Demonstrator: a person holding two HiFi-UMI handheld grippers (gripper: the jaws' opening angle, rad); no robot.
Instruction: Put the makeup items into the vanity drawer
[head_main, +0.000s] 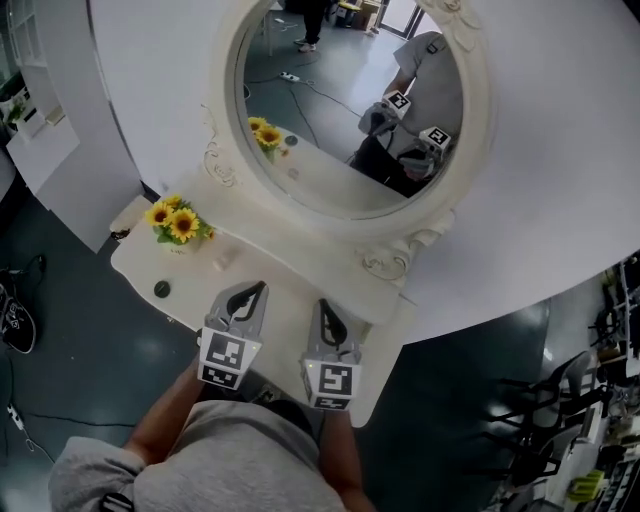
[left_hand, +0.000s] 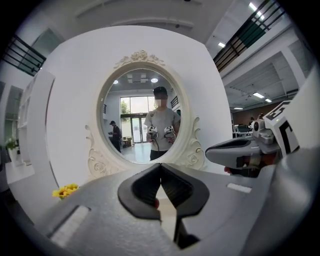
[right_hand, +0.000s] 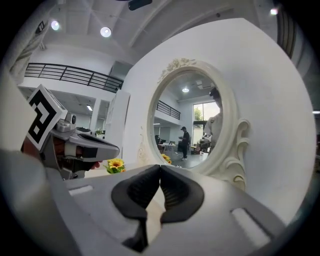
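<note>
The white vanity table stands below me under an oval mirror. On its left part lie a small pale item and a dark round item; what they are I cannot tell. No drawer shows in any view. My left gripper hovers over the tabletop's front, its jaws closed tip to tip with nothing held. Beside it on the right, my right gripper is shut and empty too. Both point toward the mirror, well right of the two items.
A pot of sunflowers sits at the table's left end. The curved white wall backs the mirror. A white shelf unit stands far left, and black chairs stand on the dark floor at the right.
</note>
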